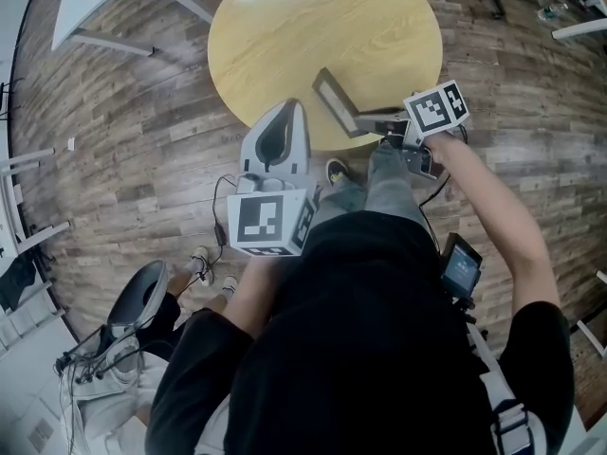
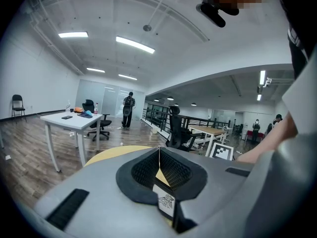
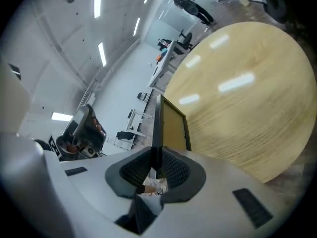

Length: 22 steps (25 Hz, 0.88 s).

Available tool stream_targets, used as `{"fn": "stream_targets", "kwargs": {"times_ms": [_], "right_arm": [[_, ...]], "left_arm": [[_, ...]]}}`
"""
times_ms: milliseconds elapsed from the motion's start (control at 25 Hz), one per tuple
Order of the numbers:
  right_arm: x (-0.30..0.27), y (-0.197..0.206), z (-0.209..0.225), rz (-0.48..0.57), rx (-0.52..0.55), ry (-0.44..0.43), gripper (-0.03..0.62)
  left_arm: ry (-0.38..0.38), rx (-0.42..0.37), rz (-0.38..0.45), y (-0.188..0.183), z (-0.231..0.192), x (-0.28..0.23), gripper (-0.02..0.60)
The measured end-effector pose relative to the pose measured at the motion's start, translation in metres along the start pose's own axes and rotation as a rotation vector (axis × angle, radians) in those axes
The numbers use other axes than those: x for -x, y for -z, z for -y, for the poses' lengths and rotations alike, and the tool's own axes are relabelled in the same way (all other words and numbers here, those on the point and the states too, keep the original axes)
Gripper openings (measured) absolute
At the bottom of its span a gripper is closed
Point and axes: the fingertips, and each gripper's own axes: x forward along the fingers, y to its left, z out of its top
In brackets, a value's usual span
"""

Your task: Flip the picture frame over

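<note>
Currently the right gripper (image 1: pixel 372 121) pinches the dark rectangular picture frame (image 1: pixel 334 100) by one edge. In the right gripper view its two black ribbed fingers (image 3: pixel 171 168) are pressed on the thin edge of the frame (image 3: pixel 171 129) from both sides. From this side the frame is seen almost edge-on, and its brownish flat panel faces toward the round light wooden table (image 3: pixel 247 83). In the head view the frame stands tilted, one long side raised, above the near right part of the table (image 1: pixel 322 17), close to its rim. Whether its lower edge touches the tabletop, I cannot tell. The left gripper (image 1: pixel 287 110) is at the near edge of the table, to the left of the frame and apart from it. In the left gripper view its fingers (image 2: pixel 174 171) meet at the tips, with nothing between them. Under the table is a brown wooden plank floor (image 1: pixel 142 121).
</note>
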Motion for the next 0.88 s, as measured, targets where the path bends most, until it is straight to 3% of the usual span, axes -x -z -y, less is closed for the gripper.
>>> {"fn": "stream_targets", "kwargs": {"times_ms": [200,440,640,880], "right_arm": [[0.011,-0.002,0.018,0.064,-0.098,-0.006,0.077],[0.020,-0.010,0.030,0.087,-0.093,0.021,0.077],[0.026,0.004,0.062,0.041,-0.034,0.156,0.077],[0.021,0.014,0.081,0.078,-0.065,0.218,0.078]], "left_arm": [[0.004,0.004,-0.006,0.002,0.003,-0.001,0.023],[0.014,0.005,-0.008,0.001,0.007,-0.008,0.023],[0.021,-0.005,-0.011,0.003,0.014,-0.011,0.023],[0.013,-0.009,-0.021,0.007,0.012,-0.004,0.023]]}}
